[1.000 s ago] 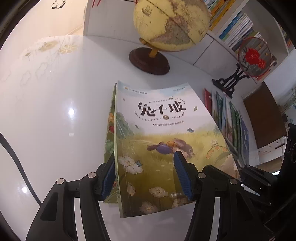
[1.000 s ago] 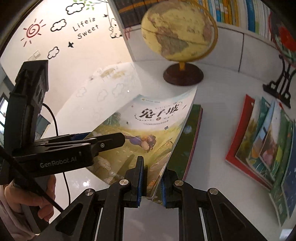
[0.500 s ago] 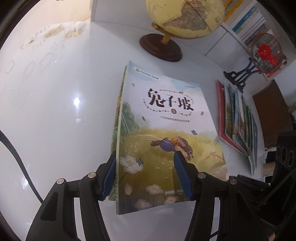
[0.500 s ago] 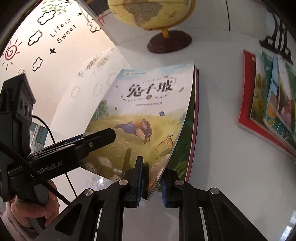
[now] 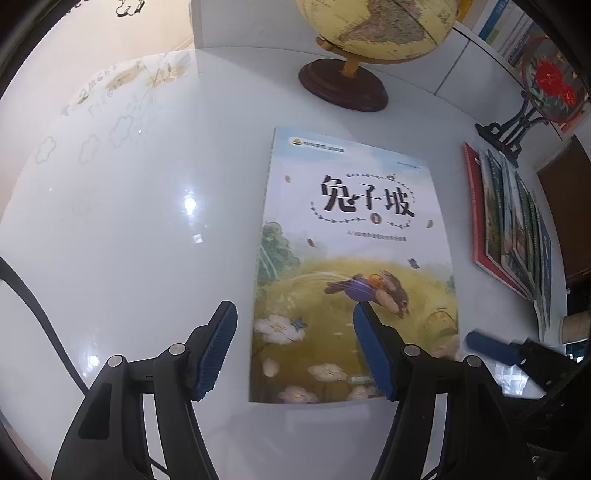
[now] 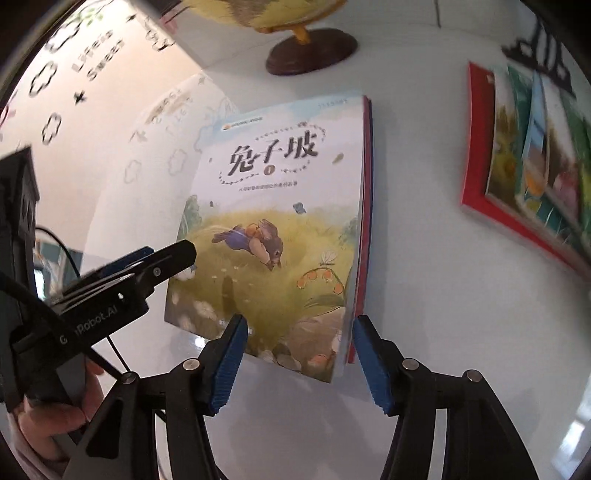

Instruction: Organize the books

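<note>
Left wrist view: the left gripper (image 5: pixel 293 347) has its jaws apart, having just been opening. The rabbit-cover book (image 5: pixel 354 266) lies flat on the glossy white table (image 5: pixel 129 229); its spine-side near corner sits in the gap between the jaws, touched by neither pad as far as can be seen, with most of the cover stretching ahead of and beyond the right-hand pad. The globe (image 5: pixel 376 29) stands far ahead of the jaws. A fanned row of books (image 5: pixel 509 229) lies well off to the right, with a fan ornament on its stand (image 5: pixel 546 85) beyond them.

Right wrist view: the right gripper (image 6: pixel 297 360) also has its jaws apart, having just opened; the book's (image 6: pixel 273 229) near right corner lies between the pads, free of them. A red edge of a second book (image 6: pixel 365 229) shows beneath it, just ahead of the right-hand pad. The left gripper (image 6: pixel 147 266) reaches in from the left of the jaws, over the book's left edge.

Risks, as I judge them: the released book rests on another, so either pad catching a corner while lifting away could drag it askew on the slick table. The nearby fanned row could also be knocked by a wide swing.
</note>
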{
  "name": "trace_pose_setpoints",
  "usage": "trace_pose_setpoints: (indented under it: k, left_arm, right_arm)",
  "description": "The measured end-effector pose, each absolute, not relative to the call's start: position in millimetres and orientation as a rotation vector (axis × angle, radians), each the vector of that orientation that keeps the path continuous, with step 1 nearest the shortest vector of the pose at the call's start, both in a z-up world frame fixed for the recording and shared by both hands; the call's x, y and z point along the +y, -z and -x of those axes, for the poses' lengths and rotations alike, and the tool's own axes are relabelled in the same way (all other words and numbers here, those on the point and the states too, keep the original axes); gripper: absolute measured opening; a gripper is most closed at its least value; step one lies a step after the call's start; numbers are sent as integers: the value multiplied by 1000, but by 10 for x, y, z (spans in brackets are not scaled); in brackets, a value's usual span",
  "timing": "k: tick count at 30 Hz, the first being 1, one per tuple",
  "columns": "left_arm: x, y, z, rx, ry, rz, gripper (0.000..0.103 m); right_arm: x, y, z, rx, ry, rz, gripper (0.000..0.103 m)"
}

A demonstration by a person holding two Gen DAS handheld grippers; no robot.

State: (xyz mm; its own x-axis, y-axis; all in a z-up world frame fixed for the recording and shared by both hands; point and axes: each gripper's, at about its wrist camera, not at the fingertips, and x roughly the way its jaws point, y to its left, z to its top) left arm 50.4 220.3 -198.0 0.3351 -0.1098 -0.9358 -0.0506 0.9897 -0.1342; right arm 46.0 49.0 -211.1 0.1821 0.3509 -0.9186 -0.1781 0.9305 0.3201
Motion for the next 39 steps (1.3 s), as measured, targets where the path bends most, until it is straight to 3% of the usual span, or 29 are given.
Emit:
trace_pose_setpoints:
  k: [7, 12, 13, 15, 17, 19, 29, 34, 39]
  left_arm:
    - [2029, 1841, -456, 1202, 67, 149, 64]
    - [1748, 1629, -510, 1126, 141, 148, 64]
    - [1693, 1597, -523, 1116, 160, 144, 64]
    - [1517, 1514, -554, 1083, 202, 125, 64]
    - [1361, 1441, -591, 1056, 235, 107, 64]
    - [1210, 1376, -637, 1034, 267, 100, 64]
    - [484, 1092, -823, 940, 330, 54, 65]
    - [166, 1106, -831, 927, 336, 13, 73]
    - [-177, 1303, -890, 1005, 352, -49, 73]
  right_arm:
    - [289, 1595, -397, 1136, -311, 84, 57]
    - [-125, 1175, -253, 891, -271, 115, 58]
    - [-248, 1063, -195, 827, -276, 82, 60]
    - [-445, 913, -141, 746, -230, 40, 75]
    - [-605, 838, -101, 686, -185, 15, 84]
    - [-731, 785, -69, 650, -146, 8, 85]
    - [-1320, 809, -30, 634, -141, -104, 85]
    - [-1558, 883, -24, 618, -130, -96, 86]
    - [-1895, 1237, -171, 758, -137, -228, 87]
